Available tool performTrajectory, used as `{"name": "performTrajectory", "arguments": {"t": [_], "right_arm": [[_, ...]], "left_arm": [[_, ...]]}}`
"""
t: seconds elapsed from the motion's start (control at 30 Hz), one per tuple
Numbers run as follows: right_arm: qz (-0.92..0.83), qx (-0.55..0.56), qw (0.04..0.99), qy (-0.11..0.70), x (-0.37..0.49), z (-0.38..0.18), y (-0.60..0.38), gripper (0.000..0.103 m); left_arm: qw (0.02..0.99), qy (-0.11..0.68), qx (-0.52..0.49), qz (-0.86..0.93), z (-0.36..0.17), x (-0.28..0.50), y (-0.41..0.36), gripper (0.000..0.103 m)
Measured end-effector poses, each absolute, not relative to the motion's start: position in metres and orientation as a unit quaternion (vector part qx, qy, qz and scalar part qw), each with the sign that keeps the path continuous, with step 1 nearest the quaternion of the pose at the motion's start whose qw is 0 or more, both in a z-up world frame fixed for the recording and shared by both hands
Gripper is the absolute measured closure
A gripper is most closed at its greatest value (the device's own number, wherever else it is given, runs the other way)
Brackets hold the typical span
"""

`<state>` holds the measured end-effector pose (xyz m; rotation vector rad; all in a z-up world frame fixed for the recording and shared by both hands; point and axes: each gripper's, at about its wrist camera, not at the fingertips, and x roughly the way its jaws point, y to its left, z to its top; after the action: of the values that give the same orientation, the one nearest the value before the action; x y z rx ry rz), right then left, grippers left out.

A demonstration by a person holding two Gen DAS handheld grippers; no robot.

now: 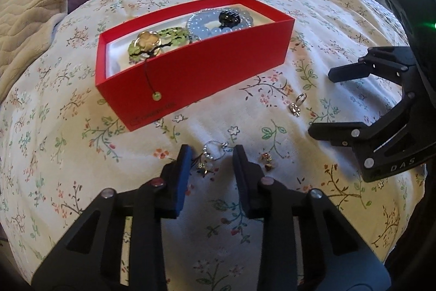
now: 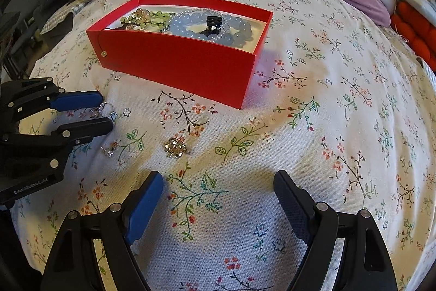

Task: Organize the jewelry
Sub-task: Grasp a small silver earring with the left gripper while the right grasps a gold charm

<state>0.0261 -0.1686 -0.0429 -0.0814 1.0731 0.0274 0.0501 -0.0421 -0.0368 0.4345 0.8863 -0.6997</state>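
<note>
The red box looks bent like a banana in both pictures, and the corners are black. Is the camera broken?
No: in the left wrist view the fisheye lens bows the box and bedspread and blackens the corners; the right wrist view curves the box likewise, with daylight casting soft shadows under the right gripper and a reddish glow on the cloth beside the box.

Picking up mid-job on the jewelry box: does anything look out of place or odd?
One thing: a black cord with a green bead hangs over the red box front wall instead of lying inside. A silver hoop, between the left gripper fingers, and a ring are on the bedspread, unpacked.
</note>
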Motion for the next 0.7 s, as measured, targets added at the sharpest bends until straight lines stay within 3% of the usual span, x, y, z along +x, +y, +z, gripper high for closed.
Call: {"name": "performTrajectory", "arguments": {"t": [0.2,0.6,0.7], "right_arm": [[0.014,-0.038,0.859,0.510,0.026,-0.042,-0.168,0.018],[0.033,-0.028,0.859,0.509,0.032,-0.040,-0.166,0.019],[0.040,-0.026,0.860,0.509,0.034,-0.039,-0.163,0.023]], "left_arm": [[0.820,0.413,0.216,-0.332,-0.036,0.048,-0.048,0.083],[0.823,0.412,0.208,-0.332,-0.030,0.047,-0.043,0.084],[0.825,0.411,0.204,-0.330,-0.026,0.047,-0.041,0.084]]}}
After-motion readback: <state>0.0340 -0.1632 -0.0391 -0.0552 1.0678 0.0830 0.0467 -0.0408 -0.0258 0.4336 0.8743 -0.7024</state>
